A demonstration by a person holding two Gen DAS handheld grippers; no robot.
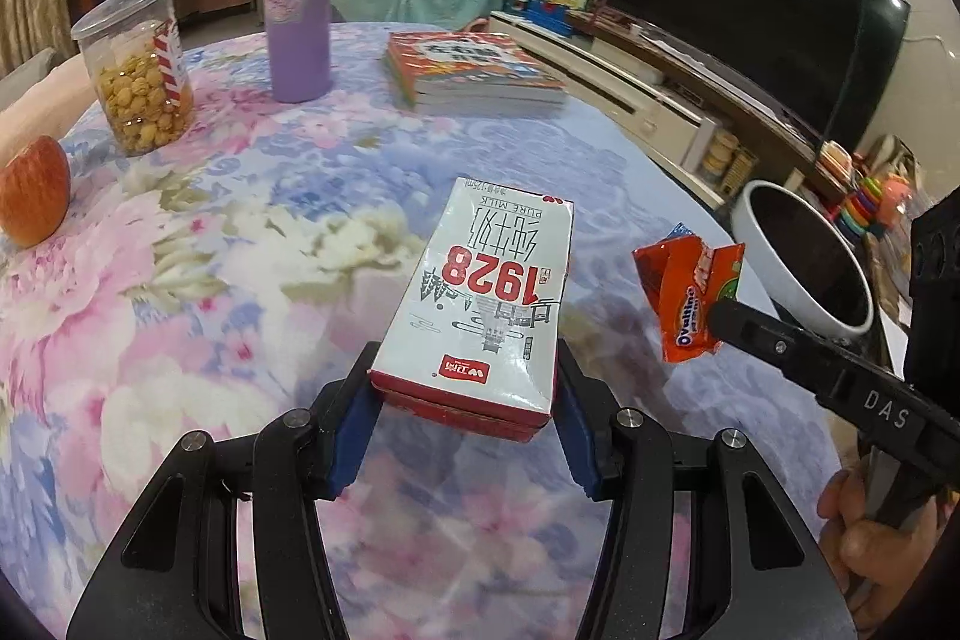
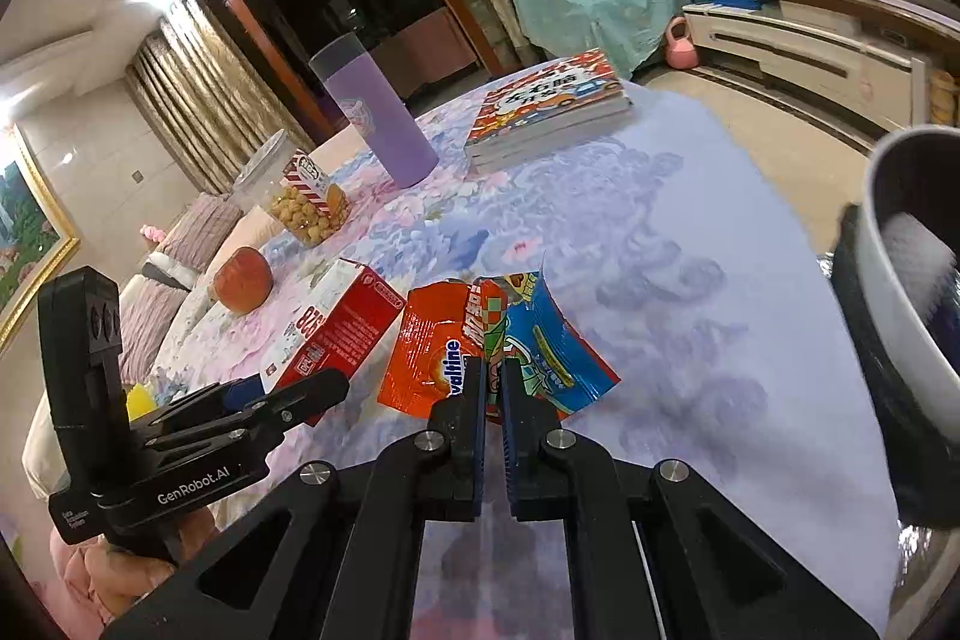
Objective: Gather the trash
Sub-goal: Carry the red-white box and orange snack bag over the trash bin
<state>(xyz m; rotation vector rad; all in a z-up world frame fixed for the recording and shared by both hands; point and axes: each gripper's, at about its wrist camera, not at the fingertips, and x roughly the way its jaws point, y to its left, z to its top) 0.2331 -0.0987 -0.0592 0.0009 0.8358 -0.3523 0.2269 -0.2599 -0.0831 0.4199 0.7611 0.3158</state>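
Note:
A white and red milk carton [image 1: 480,292] marked 1928 is clamped by its near end between the blue pads of my left gripper [image 1: 465,382], above the floral table. In the right wrist view that carton [image 2: 336,328] shows its red side, with the left gripper [image 2: 294,385] shut on it. My right gripper [image 2: 493,376] is shut on an orange Ovaltine wrapper [image 2: 426,352] and a blue snack wrapper [image 2: 552,346], held together. From the left wrist view the right gripper [image 1: 717,319] pinches the orange wrapper [image 1: 684,292] in the air near a white bin [image 1: 780,280].
The bin [image 2: 894,316], white with a dark inside, stands just past the table's right edge. On the floral tablecloth [image 1: 210,250] are a purple tumbler [image 1: 298,10], a clear snack jar [image 1: 135,76], an apple [image 1: 33,199] and stacked books [image 1: 474,70]. A television [image 1: 750,10] stands behind.

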